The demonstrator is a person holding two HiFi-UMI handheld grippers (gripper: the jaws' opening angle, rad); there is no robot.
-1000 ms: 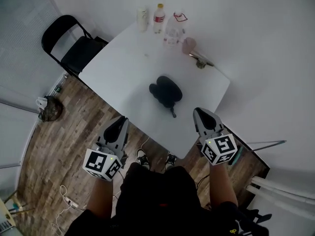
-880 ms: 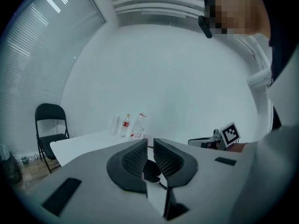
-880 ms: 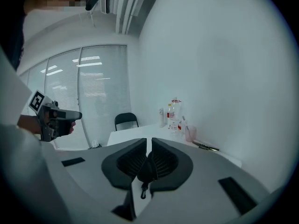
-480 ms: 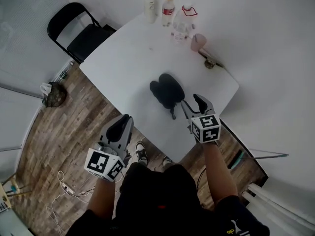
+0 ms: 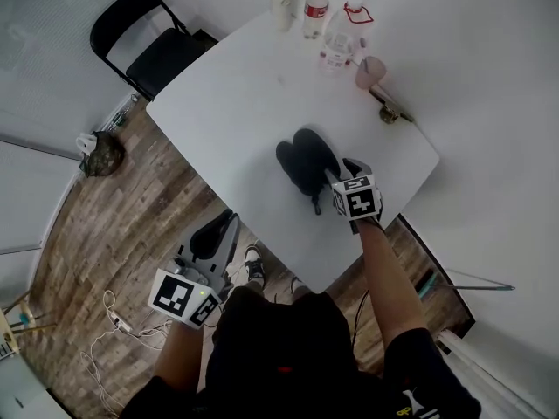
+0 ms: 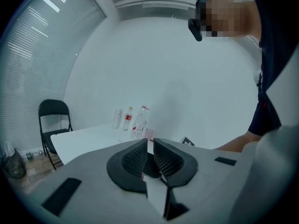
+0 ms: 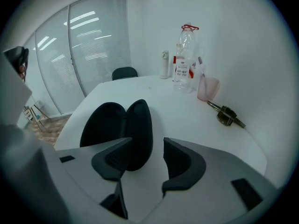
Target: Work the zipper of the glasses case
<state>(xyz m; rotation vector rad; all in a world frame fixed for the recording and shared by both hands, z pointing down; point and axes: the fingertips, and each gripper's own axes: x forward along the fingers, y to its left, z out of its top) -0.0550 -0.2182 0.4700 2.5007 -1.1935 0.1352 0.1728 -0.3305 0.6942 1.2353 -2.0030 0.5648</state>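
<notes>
glasses case [image 7: 138, 125] near end behind right tongs [image 7: 145, 144], zipper too small to tell

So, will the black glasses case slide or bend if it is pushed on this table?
Probably it slides easily: the glasses case lies open on a smooth white table. Its two rounded shells keep their shape, so it seems fairly stiff. The halves may fold at the hinge when lifted.
</notes>
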